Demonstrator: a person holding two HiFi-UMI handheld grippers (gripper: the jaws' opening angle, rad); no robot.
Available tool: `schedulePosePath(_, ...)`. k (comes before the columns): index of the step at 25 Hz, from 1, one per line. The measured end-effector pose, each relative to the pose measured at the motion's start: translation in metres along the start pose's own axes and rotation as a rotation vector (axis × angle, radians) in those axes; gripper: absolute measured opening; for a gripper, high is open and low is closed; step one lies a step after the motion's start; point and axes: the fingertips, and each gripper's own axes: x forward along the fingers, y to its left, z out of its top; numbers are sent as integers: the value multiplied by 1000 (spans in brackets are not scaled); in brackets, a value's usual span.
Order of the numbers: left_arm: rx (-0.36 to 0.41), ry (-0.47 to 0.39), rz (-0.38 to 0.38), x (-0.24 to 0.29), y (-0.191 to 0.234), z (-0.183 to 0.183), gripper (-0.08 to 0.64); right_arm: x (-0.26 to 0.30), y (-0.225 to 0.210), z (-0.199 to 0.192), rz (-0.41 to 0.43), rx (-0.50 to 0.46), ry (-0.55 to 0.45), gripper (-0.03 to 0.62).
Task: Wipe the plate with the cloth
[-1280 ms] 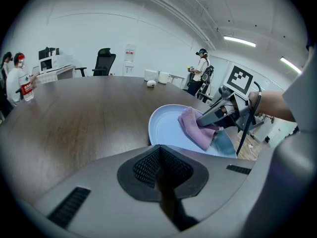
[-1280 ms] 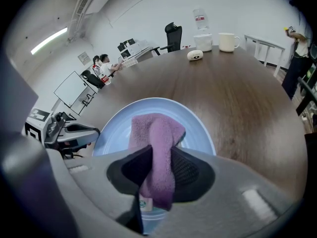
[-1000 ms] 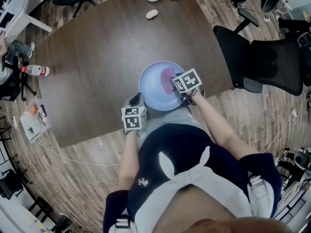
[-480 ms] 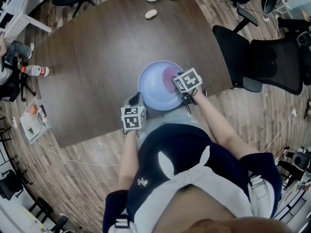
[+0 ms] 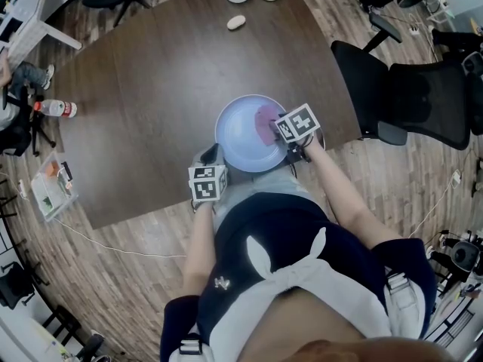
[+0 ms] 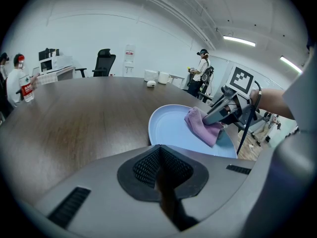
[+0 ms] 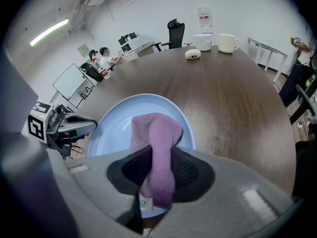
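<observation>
Right gripper view: a purple terry cloth (image 7: 157,133) lies on the right part of a round pale-blue plate (image 7: 111,128), clamped between the jaws of the right hand-held gripper (image 7: 154,177). The left hand-held gripper (image 6: 158,170), jaws together and empty, sits just beside the plate's near rim. The plate rests near the edge of a dark brown wooden table (image 5: 151,89).

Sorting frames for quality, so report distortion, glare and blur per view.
Head view: sharp, evenly lit, fisheye bows the edges of the table, no glare on the plate. Left gripper view: black rounded corners, ceiling lights blown out, near jaws soft. Right gripper view: same dark corners, cloth in the jaws crisp.
</observation>
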Motion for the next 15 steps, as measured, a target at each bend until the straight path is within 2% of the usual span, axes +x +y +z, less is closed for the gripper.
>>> schedulePosePath(15,-5,-11,6,2,2,3,5,-1,4,-8,78,70,10,114)
